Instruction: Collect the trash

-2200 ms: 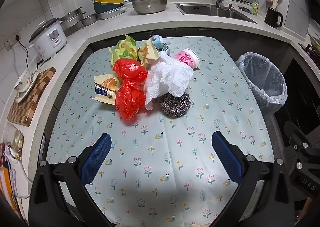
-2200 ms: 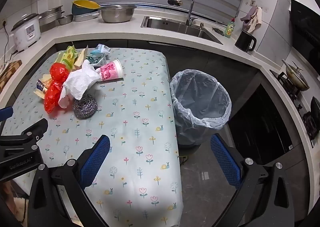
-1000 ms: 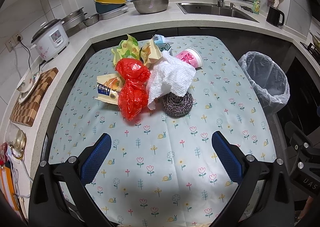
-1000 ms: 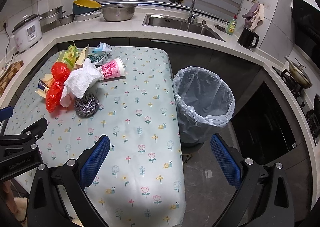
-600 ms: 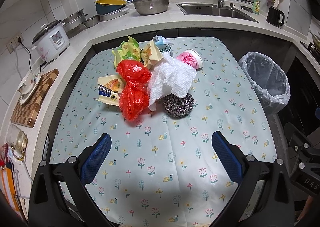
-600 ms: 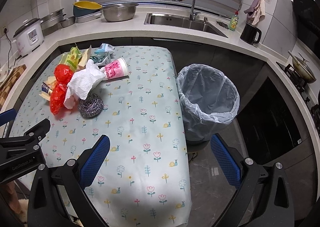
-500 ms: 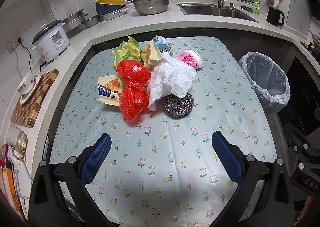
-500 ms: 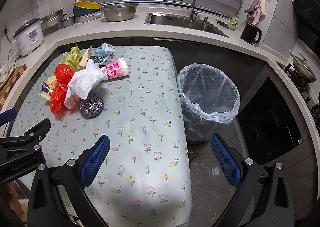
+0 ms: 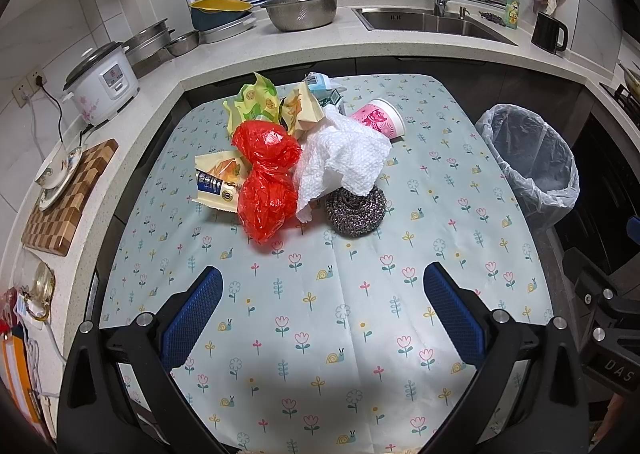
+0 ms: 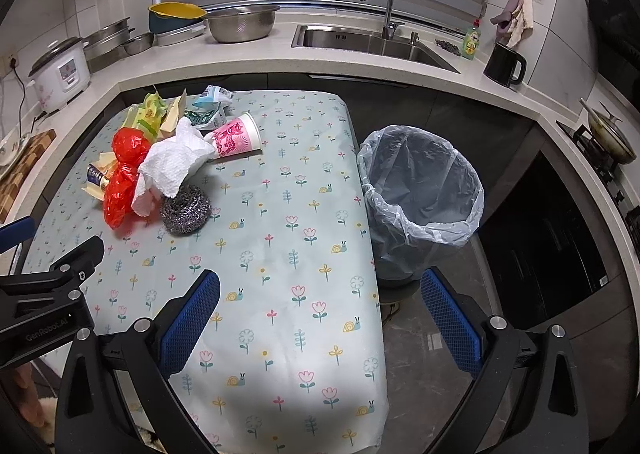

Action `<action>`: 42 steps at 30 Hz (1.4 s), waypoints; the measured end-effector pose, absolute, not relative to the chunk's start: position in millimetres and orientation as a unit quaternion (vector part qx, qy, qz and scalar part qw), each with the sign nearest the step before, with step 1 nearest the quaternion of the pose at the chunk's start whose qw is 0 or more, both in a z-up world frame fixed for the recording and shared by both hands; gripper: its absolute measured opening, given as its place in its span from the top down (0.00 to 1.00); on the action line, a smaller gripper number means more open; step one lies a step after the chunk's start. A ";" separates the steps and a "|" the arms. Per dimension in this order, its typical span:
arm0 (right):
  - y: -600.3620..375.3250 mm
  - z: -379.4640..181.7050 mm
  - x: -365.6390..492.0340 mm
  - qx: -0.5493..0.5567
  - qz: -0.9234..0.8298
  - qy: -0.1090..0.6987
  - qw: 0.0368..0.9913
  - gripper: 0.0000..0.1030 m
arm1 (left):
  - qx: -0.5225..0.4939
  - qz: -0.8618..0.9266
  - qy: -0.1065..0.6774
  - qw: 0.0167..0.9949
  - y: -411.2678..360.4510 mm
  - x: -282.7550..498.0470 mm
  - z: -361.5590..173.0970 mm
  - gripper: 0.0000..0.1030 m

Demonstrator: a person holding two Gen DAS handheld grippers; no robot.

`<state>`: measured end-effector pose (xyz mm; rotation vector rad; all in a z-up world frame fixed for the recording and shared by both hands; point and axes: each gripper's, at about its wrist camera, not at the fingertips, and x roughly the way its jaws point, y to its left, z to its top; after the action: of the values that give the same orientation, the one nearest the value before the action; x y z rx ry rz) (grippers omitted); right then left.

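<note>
Both the left gripper [image 9: 322,304] and right gripper [image 10: 320,306] gape wide, holding nothing, above the table [image 9: 360,318]. The trash pile [image 9: 304,162] sits beyond them; the bin [image 10: 420,190] stands beside the table's edge.

I'm seeing the white paper towel [image 9: 344,158] covering part of the steel scourer [image 9: 355,210]. The wrappers behind it are overlapping; I'm not reading their print.

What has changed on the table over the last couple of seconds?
Only the right gripper has moved: its view has drifted slightly rightward, so the lined trash bin sits more centrally. Nothing was gripped or released. The trash pile, with its red bag and steel scrubber, lies as before, and the left gripper stays open.
</note>
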<state>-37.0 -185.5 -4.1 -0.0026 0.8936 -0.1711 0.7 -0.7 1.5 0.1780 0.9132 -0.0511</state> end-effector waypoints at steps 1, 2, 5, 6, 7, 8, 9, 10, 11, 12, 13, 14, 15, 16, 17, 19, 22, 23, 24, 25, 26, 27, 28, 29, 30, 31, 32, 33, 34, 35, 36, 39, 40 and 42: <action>-185.4 -4.1 -37.0 -0.001 -0.083 0.432 0.898 0.07 | 0.085 -0.025 0.441 0.893 -0.4 0.7 1.5 0.07; -185.1 -4.4 -37.5 -0.001 -0.083 0.431 0.898 0.07 | 0.084 -0.026 0.441 0.893 -0.4 0.8 1.6 0.07; -185.2 -4.3 -37.4 -0.001 -0.083 0.432 0.898 0.07 | 0.085 -0.025 0.441 0.893 -1.0 -0.3 1.3 0.07; -185.2 -4.3 -37.4 -0.001 -0.083 0.432 0.898 0.07 | 0.084 -0.026 0.441 0.893 -1.0 -0.3 1.7 0.07; -185.2 -4.3 -37.4 -0.001 -0.083 0.432 0.898 0.07 | 0.085 -0.025 0.440 0.894 -1.1 -0.4 1.3 0.07; -185.1 -4.3 -37.4 -0.001 -0.083 0.431 0.898 0.07 | 0.085 -0.025 0.440 0.894 -1.2 -0.2 1.4 0.07; -185.1 -4.3 -37.5 -0.001 -0.083 0.431 0.898 0.07 | 0.085 -0.025 0.440 0.893 -1.1 0.0 1.3 0.07; -185.1 -4.2 -37.5 -0.001 -0.083 0.431 0.898 0.07 | 0.085 -0.025 0.440 0.893 -1.4 -0.7 1.1 0.07; -185.1 -4.2 -37.4 -0.001 -0.083 0.431 0.898 0.07 | 0.085 -0.025 0.440 0.893 -1.5 -0.7 1.2 0.07; -185.1 -4.2 -37.4 -0.002 -0.083 0.431 0.898 0.07 | 0.085 -0.025 0.440 0.894 -1.8 -0.8 1.2 0.07; -185.0 -4.2 -37.4 -0.002 -0.083 0.431 0.898 0.07 | 0.086 -0.026 0.440 0.894 -1.4 -0.8 1.2 0.07; -184.9 -4.2 -37.4 -0.002 -0.083 0.431 0.898 0.07 | 0.085 -0.026 0.440 0.894 -1.4 -0.7 1.2 0.07; -184.9 -4.2 -37.4 -0.002 -0.083 0.432 0.898 0.07 | 0.085 -0.026 0.439 0.894 -1.5 -0.6 1.4 0.07; -184.9 -4.2 -37.3 -0.002 -0.083 0.432 0.898 0.07 | 0.085 -0.026 0.440 0.894 -1.4 -0.7 1.2 0.07; -185.1 -4.1 -37.7 -0.002 -0.084 0.432 0.898 0.07 | 0.085 -0.025 0.440 0.894 -1.5 -0.5 1.2 0.07; -185.3 -3.8 -38.1 -0.001 -0.084 0.432 0.898 0.07 | 0.085 -0.026 0.440 0.894 -1.5 -0.6 1.3 0.07; -185.4 -3.6 -37.9 -0.004 -0.086 0.430 0.899 0.07 | 0.085 -0.027 0.440 0.894 -2.0 -1.4 1.0 0.07; -185.6 -3.5 -37.7 -0.004 -0.087 0.430 0.898 0.07 | 0.085 -0.027 0.440 0.894 -2.2 -2.0 1.1 0.07; -186.0 -3.2 -37.9 -0.004 -0.087 0.430 0.899 0.07 | 0.085 -0.027 0.440 0.894 -2.3 -2.0 1.1 0.07; -186.4 -2.9 -37.8 -0.003 -0.087 0.430 0.899 0.07 | 0.085 -0.028 0.439 0.894 -2.7 -2.1 1.4 0.07; -186.1 -2.9 -37.9 -0.003 -0.087 0.430 0.899 0.07 | 0.086 -0.028 0.438 0.894 -3.0 -3.1 1.4 0.07; -186.1 -2.9 -37.8 -0.003 -0.088 0.430 0.898 0.07 | 0.085 -0.028 0.438 0.895 -3.0 -3.7 1.3 0.07; -186.2 -2.8 -37.5 -0.004 -0.088 0.430 0.898 0.07 | 0.085 -0.028 0.438 0.894 -3.2 -3.7 1.3 0.07; -185.8 -2.9 -37.9 -0.004 -0.088 0.430 0.898 0.07 | 0.085 -0.028 0.438 0.895 -3.3 -3.8 1.4 0.07; -185.9 -3.0 -37.7 -0.003 -0.088 0.430 0.898 0.07 | 0.086 -0.028 0.438 0.894 -3.1 -3.7 1.3 0.07; -185.8 -3.0 -37.6 -0.003 -0.087 0.431 0.898 0.07 | 0.086 -0.028 0.438 0.894 -3.1 -3.7 1.4 0.07; -185.6 -2.9 -37.8 -0.004 -0.087 0.430 0.898 0.07 | 0.085 -0.028 0.438 0.894 -3.3 -3.9 1.5 0.07; -185.4 -3.1 -38.1 -0.004 -0.087 0.430 0.898 0.07 | 0.085 -0.028 0.438 0.895 -3.2 -3.8 1.4 0.07; -185.4 -3.1 -38.0 -0.004 -0.087 0.430 0.898 0.07 | 0.086 -0.028 0.438 0.894 -3.2 -3.8 1.4 0.07; -185.5 -3.1 -38.0 -0.003 -0.087 0.430 0.898 0.07 | 0.086 -0.028 0.438 0.894 -3.5 -3.9 1.4 0.07; -185.5 -3.1 -37.8 -0.003 -0.088 0.430 0.898 0.07 | 0.086 -0.028 0.438 0.894 -3.1 -3.8 1.3 0.07; -184.9 -3.2 -38.0 -0.004 -0.087 0.430 0.899 0.07 | 0.085 -0.028 0.438 0.894 -3.1 -3.7 1.3 0.07; -184.8 -3.2 -37.9 -0.004 -0.088 0.430 0.898 0.07 | 0.085 -0.028 0.438 0.894 -3.3 -3.8 1.4 0.07; -184.2 -3.2 -38.3 -0.004 -0.089 0.430 0.899 0.07 | 0.085 -0.028 0.438 0.895 -3.0 -3.7 1.4 0.07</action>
<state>-38.3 -184.2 -3.2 -0.0092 0.8895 -0.1835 -3.8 -3.0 1.4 0.1765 0.9081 -0.0575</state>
